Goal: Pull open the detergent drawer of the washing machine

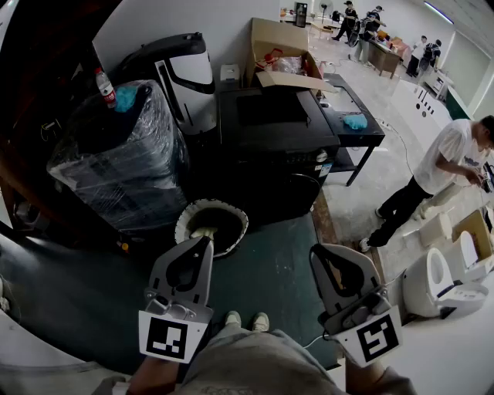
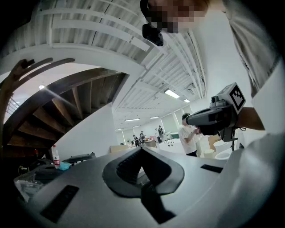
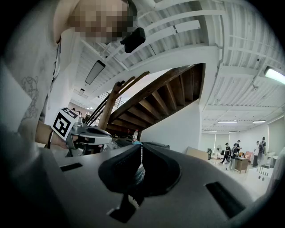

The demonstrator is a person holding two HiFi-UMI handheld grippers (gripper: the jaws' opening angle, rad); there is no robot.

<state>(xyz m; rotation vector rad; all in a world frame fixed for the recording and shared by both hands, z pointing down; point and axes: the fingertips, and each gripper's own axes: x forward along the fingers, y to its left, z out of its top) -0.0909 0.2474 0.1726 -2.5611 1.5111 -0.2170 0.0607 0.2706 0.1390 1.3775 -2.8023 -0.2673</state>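
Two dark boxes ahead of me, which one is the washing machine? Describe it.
Find the open cardboard box by the white back wall; the washing machine is the black cabinet in front of it. Unlike the plastic-wrapped unit to its left, which carries a bottle, it is bare and has a round white-rimmed door swung open at its front.

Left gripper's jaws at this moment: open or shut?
Shut. In the left gripper view the grey left gripper has its two dark-padded jaws meeting at the tips, with nothing held between them.
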